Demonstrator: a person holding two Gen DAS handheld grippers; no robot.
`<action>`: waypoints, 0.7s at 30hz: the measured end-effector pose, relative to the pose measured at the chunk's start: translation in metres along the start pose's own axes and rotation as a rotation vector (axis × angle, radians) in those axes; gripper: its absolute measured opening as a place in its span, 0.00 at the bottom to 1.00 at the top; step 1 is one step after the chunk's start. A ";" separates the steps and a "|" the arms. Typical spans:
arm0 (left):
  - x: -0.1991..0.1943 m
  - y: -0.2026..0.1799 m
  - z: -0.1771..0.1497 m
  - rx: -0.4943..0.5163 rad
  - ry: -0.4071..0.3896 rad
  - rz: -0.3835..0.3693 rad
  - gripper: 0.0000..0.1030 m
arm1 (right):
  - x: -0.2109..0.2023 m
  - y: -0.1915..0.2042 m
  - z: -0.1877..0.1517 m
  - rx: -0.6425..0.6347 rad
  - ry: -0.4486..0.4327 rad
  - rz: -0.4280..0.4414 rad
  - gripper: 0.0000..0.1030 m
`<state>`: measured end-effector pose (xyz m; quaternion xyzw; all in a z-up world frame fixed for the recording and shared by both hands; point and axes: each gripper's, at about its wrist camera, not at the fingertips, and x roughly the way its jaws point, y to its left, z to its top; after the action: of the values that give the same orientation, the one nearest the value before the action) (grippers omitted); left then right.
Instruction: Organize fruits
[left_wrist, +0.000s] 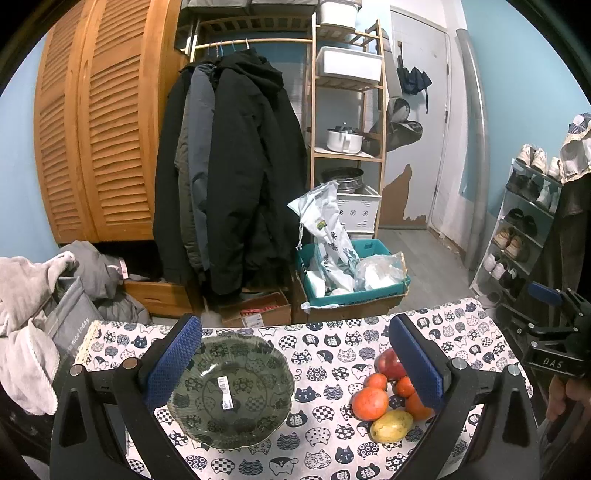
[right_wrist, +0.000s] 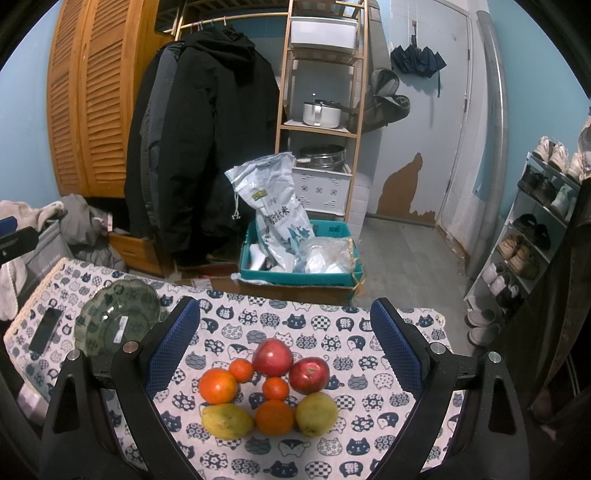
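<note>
Both grippers are hovering with fingers spread apart, holding nothing. The right gripper is framing the fruit cluster, which is lying on the table. The left gripper is framing the empty green glass plate, which is sitting left of the fruit.

Two-finger left gripper of matte black plastic, its fingers faced with blue pads in a fine diamond-grid texture. Round silver screw heads atop the black arms near the pad roots. Triangular cut-outs through the broad black side frames. Same build on the right gripper: blue textured fingers, silver screws, black frames. White lettering "DAS" on the right gripper's black body.
</note>
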<state>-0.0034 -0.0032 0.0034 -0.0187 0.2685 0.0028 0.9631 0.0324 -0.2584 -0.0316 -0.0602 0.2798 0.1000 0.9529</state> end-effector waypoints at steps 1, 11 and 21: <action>0.000 0.000 0.000 0.000 0.001 -0.001 0.99 | 0.000 0.000 0.000 0.000 0.000 0.000 0.89; 0.000 0.000 0.000 -0.001 0.000 -0.001 0.99 | -0.001 0.001 0.001 -0.001 0.000 0.000 0.89; 0.000 0.001 -0.001 -0.003 0.003 0.000 0.99 | -0.001 0.001 0.001 -0.001 0.000 -0.001 0.89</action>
<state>-0.0036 -0.0020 0.0024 -0.0200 0.2697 0.0029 0.9627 0.0320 -0.2575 -0.0309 -0.0609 0.2796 0.0999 0.9530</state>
